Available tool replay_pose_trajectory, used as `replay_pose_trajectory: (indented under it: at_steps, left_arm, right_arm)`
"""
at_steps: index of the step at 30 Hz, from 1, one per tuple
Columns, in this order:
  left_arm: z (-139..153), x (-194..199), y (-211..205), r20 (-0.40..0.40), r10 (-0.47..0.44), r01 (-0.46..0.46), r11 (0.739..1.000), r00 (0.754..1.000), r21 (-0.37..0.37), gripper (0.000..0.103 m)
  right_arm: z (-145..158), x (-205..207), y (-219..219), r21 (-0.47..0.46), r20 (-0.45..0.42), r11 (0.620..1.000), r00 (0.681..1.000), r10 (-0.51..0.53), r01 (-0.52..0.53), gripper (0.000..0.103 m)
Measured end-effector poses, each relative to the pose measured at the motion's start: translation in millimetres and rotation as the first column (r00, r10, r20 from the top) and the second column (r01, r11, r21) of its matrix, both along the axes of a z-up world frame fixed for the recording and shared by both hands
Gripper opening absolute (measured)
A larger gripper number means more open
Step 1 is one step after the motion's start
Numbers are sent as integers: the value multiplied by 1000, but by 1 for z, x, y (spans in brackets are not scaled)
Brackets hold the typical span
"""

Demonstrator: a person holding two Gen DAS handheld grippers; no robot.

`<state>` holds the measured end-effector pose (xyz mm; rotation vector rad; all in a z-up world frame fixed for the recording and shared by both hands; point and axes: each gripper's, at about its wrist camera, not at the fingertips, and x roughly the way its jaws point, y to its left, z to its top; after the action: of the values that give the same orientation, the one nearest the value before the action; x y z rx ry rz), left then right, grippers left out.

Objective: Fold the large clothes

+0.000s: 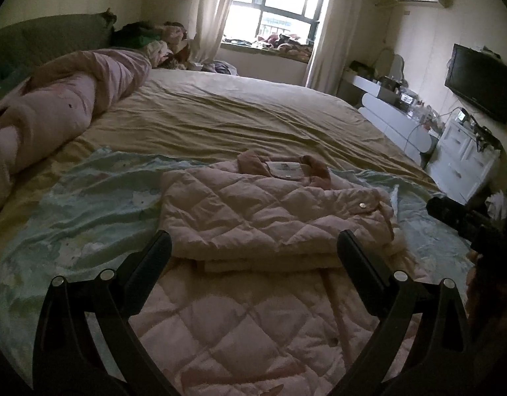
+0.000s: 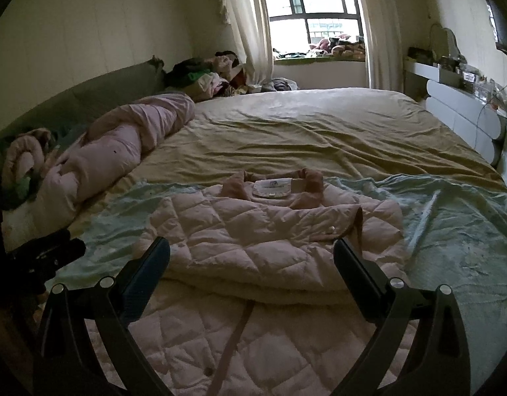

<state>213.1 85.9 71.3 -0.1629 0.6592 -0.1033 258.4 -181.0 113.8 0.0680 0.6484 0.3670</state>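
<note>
A pale pink quilted jacket (image 1: 270,217) lies on a light blue sheet (image 1: 88,198) on the bed, its upper part folded over its lower part, collar and white label at the far side. It also shows in the right wrist view (image 2: 260,237). My left gripper (image 1: 253,244) is open and empty above the jacket's near part, fingers either side of the fold. My right gripper (image 2: 251,250) is open and empty, likewise over the near part. The right gripper's tip shows at the right edge of the left wrist view (image 1: 458,217); the left gripper shows at the left edge of the right wrist view (image 2: 52,254).
A rolled pink quilt (image 1: 61,112) lies along the left by a green headboard (image 1: 48,33). The bed has a beige sheet (image 1: 236,112). Piled clothes (image 2: 213,76) sit at the far corner. A window with curtains (image 1: 273,10), white drawers (image 1: 464,155) and a TV (image 1: 481,82) are at the right.
</note>
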Motion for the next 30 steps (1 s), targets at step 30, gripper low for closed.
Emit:
replay_pose_trajectory:
  at_steps: [30]
  left_arm:
    - [2,-71,-31,-9,12,-12,999,1000,53,94]
  right_arm:
    - [2,-71,-34,-12,9,998,998,57,-57,99]
